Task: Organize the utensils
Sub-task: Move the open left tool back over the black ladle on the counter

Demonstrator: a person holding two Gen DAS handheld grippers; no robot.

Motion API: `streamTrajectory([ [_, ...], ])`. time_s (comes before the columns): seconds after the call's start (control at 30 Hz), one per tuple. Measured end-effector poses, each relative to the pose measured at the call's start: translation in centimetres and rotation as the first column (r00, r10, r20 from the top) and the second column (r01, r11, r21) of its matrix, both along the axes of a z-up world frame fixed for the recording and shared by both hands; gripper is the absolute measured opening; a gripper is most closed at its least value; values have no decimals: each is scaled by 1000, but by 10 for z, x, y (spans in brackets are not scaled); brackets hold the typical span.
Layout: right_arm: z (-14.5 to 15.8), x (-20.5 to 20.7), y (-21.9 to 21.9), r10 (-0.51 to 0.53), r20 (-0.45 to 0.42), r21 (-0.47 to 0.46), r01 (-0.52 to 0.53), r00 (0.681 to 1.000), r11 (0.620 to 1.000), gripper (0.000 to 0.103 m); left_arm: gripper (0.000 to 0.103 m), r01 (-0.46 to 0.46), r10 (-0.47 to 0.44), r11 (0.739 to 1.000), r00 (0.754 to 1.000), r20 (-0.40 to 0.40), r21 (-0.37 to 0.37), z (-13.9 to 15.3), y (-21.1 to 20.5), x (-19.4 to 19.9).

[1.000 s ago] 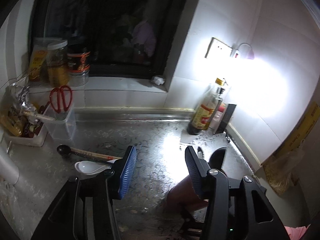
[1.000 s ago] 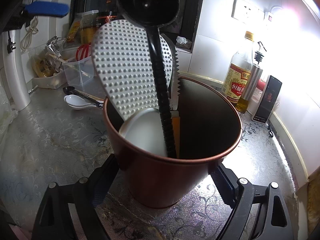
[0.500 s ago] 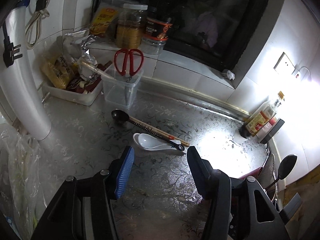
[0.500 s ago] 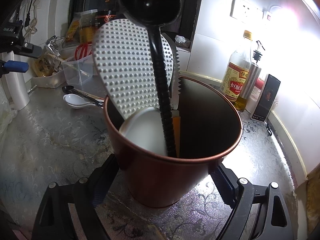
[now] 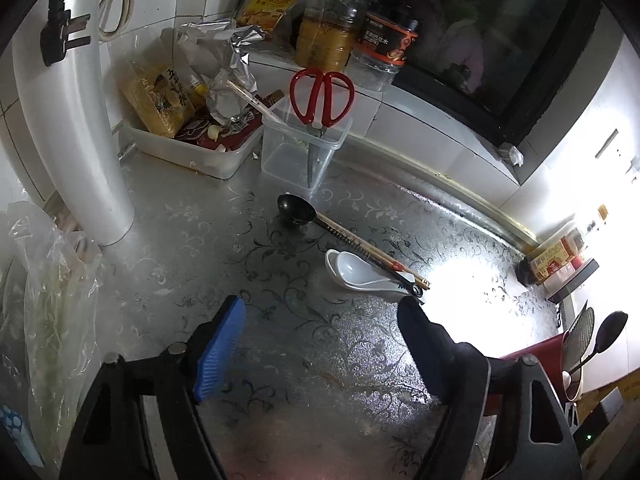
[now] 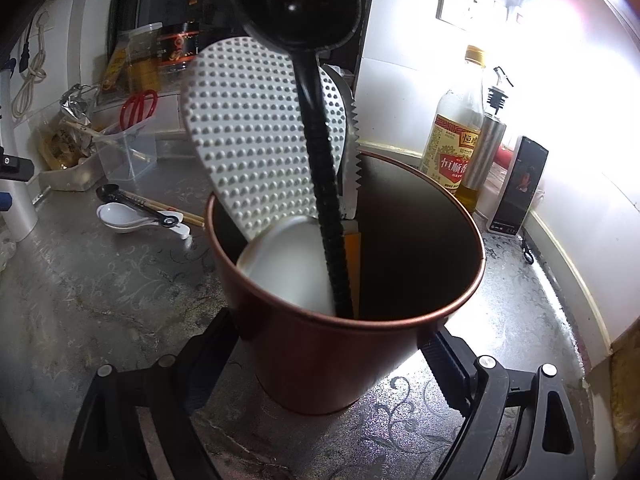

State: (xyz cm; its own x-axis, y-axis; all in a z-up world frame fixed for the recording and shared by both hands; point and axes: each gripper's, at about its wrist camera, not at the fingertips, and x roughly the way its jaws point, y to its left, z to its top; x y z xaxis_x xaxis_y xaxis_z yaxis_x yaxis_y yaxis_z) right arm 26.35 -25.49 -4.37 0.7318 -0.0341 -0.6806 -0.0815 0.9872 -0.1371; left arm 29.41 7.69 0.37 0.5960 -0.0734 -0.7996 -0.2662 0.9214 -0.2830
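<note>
A copper-red cup [image 6: 344, 356] sits between the fingers of my right gripper [image 6: 324, 344], which is shut on it. Inside stand a white dotted rice paddle [image 6: 256, 152], a black ladle [image 6: 304, 20] and a serrated tool. On the counter lie a black spoon [image 5: 298, 210], a white soup spoon [image 5: 356, 270] and chopsticks [image 5: 372, 250], all touching. My left gripper [image 5: 320, 336] hovers just short of them, its jaws opening with nothing between them. The same loose utensils appear in the right wrist view, with the soup spoon [image 6: 120, 216] at the left.
A clear tub holds red scissors [image 5: 320, 96]. A white tray [image 5: 188, 150] of packets, jars on the sill, a white pipe [image 5: 68, 132] and a plastic bag [image 5: 44, 300] crowd the left. An oil bottle [image 6: 456, 148], a steel dispenser [image 6: 486, 148] and a phone [image 6: 520, 184] stand at the right wall.
My left gripper swung left and dropped toward the loose utensils, and its jaws spread wider. The right gripper and the cup stayed still.
</note>
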Motion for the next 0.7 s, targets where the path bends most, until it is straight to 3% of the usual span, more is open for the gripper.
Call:
streamTrajectory([
  [0.1,-1,1,0,-4,5,-3,4,1000,1000,91,91,-26,26,1000,1000,5,0,-3,5,2],
  [0.53,-2,1,-2,-44,22,2,44,999,999,91,91,-84,84,996,995,-50,2,-23,21,17],
  [0.7,-9,3,-2,-60,-18,13,60,998,998,91,91,-86,85,996,995,-58,-9,-30,23,24],
])
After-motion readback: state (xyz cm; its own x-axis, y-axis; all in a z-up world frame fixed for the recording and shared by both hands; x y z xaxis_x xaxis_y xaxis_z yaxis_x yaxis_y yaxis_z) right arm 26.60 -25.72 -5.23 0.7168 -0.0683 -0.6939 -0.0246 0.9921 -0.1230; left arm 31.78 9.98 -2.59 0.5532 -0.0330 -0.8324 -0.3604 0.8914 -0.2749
